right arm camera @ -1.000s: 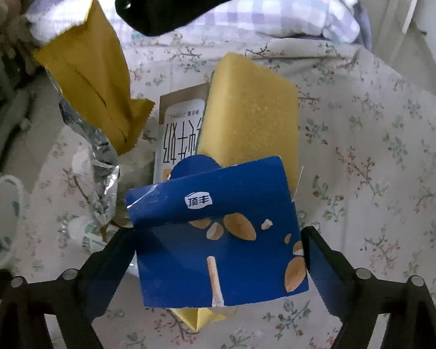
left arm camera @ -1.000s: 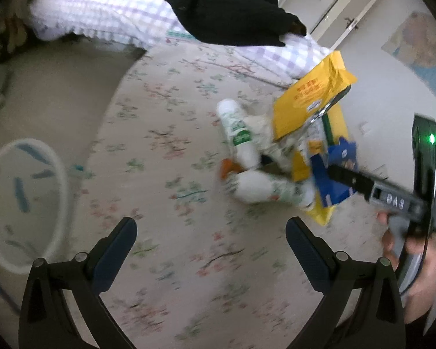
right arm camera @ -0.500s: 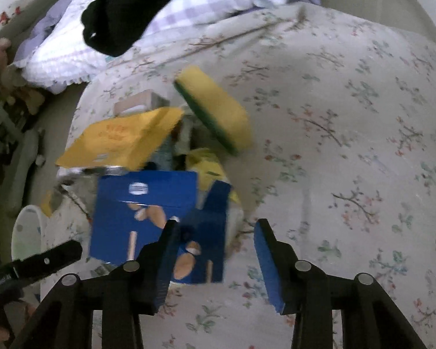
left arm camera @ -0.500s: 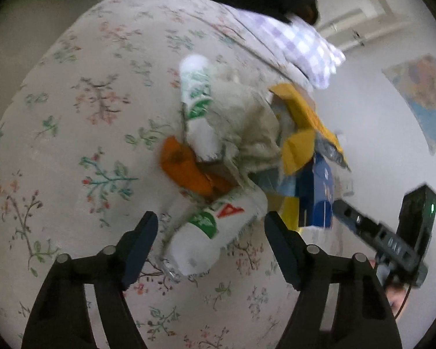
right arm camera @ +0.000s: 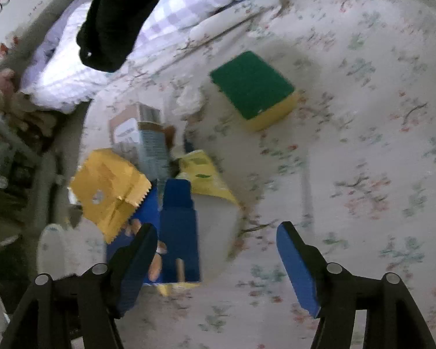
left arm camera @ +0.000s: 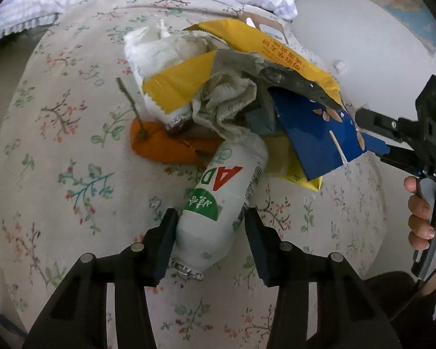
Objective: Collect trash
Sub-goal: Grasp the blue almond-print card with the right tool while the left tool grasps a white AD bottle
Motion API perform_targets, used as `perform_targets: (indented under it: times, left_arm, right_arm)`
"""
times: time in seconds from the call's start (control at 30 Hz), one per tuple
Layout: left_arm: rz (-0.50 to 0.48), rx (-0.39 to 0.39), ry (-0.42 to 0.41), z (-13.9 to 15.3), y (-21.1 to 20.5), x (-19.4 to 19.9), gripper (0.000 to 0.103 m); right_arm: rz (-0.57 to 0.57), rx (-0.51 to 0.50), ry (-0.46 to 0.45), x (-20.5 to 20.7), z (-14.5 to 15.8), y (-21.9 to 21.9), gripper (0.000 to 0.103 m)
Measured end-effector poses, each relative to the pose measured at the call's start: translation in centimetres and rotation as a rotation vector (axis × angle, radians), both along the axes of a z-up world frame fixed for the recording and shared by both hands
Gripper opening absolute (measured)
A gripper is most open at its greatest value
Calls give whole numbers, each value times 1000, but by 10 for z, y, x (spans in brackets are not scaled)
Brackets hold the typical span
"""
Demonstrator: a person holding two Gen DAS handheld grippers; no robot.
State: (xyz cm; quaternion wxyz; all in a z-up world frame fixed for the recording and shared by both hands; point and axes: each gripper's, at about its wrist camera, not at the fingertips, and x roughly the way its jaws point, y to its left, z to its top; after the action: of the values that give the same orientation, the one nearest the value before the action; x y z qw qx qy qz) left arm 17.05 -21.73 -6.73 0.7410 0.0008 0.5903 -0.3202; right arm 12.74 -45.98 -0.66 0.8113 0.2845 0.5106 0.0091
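Observation:
A pile of trash lies on the floral sheet point(left arm camera: 58, 151). My left gripper point(left arm camera: 209, 232) is closed around a white AD drink bottle point(left arm camera: 221, 200), its fingers touching the bottle's sides. Behind the bottle lie an orange wrapper point(left arm camera: 165, 148), crumpled tissue point(left arm camera: 226, 104), a yellow snack bag point(left arm camera: 247, 64) and a blue snack box point(left arm camera: 319, 133). My right gripper point(right arm camera: 215, 250) is open and empty; the blue box point(right arm camera: 177, 229) lies just ahead of its left finger. The right gripper also shows in the left wrist view point(left arm camera: 375, 139), touching the blue box's edge.
A green and yellow sponge point(right arm camera: 253, 90) lies apart on the sheet. A carton point(right arm camera: 139, 136) stands behind the pile. A checked quilt point(right arm camera: 171, 14) and black cloth point(right arm camera: 113, 20) lie at the back. A white bin point(right arm camera: 52, 250) stands left, off the bed.
My left gripper moved in and closed around the AD bottle. My right gripper opened wide and let go of the blue box; the sponge rolled away with its green side up.

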Motion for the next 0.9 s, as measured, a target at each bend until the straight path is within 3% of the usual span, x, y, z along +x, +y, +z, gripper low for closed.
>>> perform_targets:
  times: [0.17,0.23,0.3,0.43,0.5,0.63,0.9]
  left_arm:
    - [-3,17,-45,10,10,-10,48]
    - [6,20,-55,12,15,-12,47]
    - [16,18,-60,14,23,-15,47]
    - [39,10,-75,21,45,-22,47]
    - [47,3,-80,21,61,-25,47]
    - [77,-7,-92,25,88,-34,47]
    - [148,-41,-115,41,136,-47,46]
  right_arm:
    - [10,154,14,8,-14,8,73]
    - [22,200,24,11,-20,13,68]
    - [40,251,39,14,-25,20,46]
    - [66,277,18,11,-16,26,31]
    - [81,248,-2,8,-5,29,18]
    - [80,178,-21,-7,14,31,18]
    - [25,142,-74,-31,38,21,18]
